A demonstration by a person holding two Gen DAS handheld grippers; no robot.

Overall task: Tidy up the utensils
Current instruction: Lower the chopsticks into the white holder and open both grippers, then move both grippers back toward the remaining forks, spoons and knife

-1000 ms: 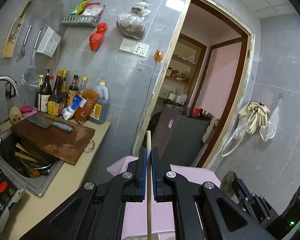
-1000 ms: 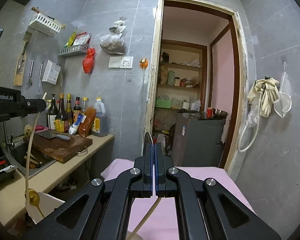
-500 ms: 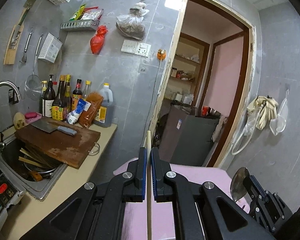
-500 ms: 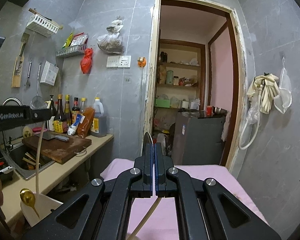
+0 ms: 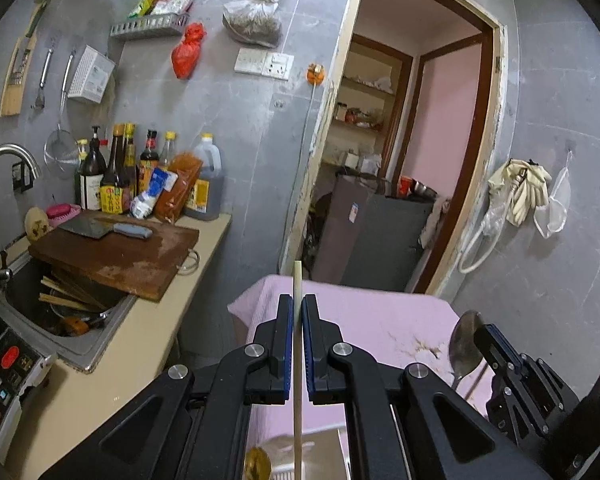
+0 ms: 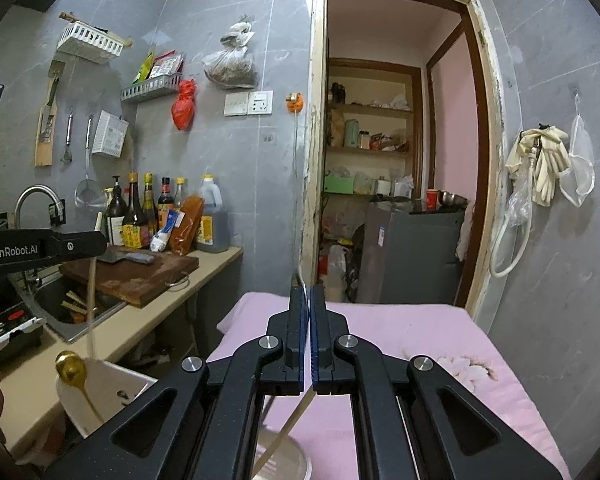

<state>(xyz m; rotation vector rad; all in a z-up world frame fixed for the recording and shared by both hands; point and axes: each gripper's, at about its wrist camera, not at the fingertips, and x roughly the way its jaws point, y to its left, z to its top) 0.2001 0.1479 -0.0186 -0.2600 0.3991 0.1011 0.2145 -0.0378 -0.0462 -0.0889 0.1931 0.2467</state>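
Two grippers each carry a utensil above a pink-covered table (image 6: pixel 420 332) that fills the lower middle of both views, so the sorting looks under way rather than finished. Along the left of the frame runs the counter (image 5: pixel 140 344), with a cutting board (image 5: pixel 120 256) half over the sink (image 5: pixel 60 312); loose chopsticks (image 5: pixel 64 300) lie in that sink, so more may be left to gather. At the lower left of the right wrist view stands a white container (image 6: pixel 112 388), which is probably where the utensils are meant to go, and nothing can be seen set down in it yet.

In the left wrist view the left gripper (image 5: pixel 296 320), at lower centre, is clamped narrow on a pale stick-handled spoon (image 5: pixel 297 360); the handle stands upright between the jaws and its gold bowl hangs below, just over the container's rim in the other view. The right gripper (image 6: pixel 309 320) is likewise nearly closed, its jaws just starting to part, with a second spoon (image 5: pixel 465 346) pinched between them: the metal bowl rises at the lower right of the left view, the pale handle slanting down beneath.
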